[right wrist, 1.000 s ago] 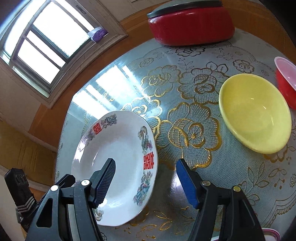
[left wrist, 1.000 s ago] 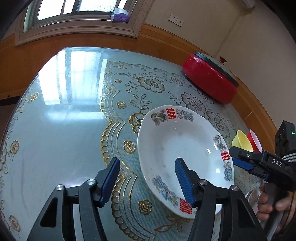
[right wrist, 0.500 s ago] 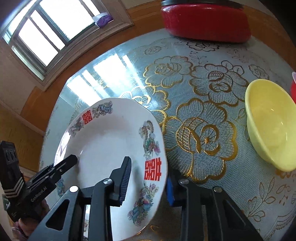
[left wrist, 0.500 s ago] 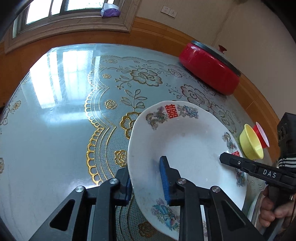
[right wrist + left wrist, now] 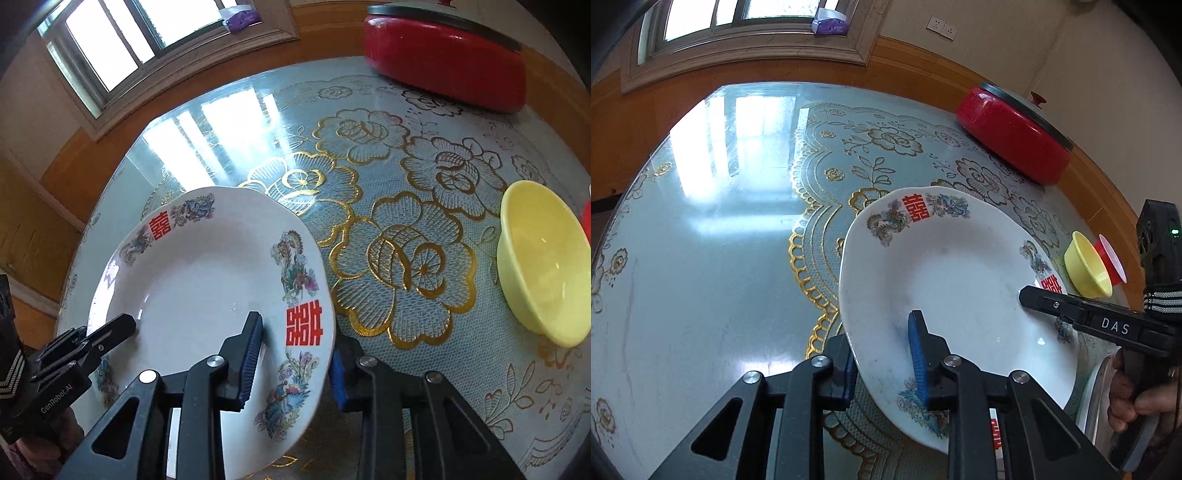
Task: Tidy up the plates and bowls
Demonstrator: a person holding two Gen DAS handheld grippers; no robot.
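Over the glass-topped table [image 5: 713, 258], the left gripper [image 5: 882, 365] clamps one rim of a white flowered plate [image 5: 960, 280], the right gripper [image 5: 295, 363], jaws easing apart, straddles the opposite rim, a yellow bowl [image 5: 543, 258] beyond.

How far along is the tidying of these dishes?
No finished stack shows. In hand: the white plate, its rim pinched by the left claw; the right claw straddles the opposite rim, jaws opening slightly. Left: the yellow bowl and red bowl, loose on the table.
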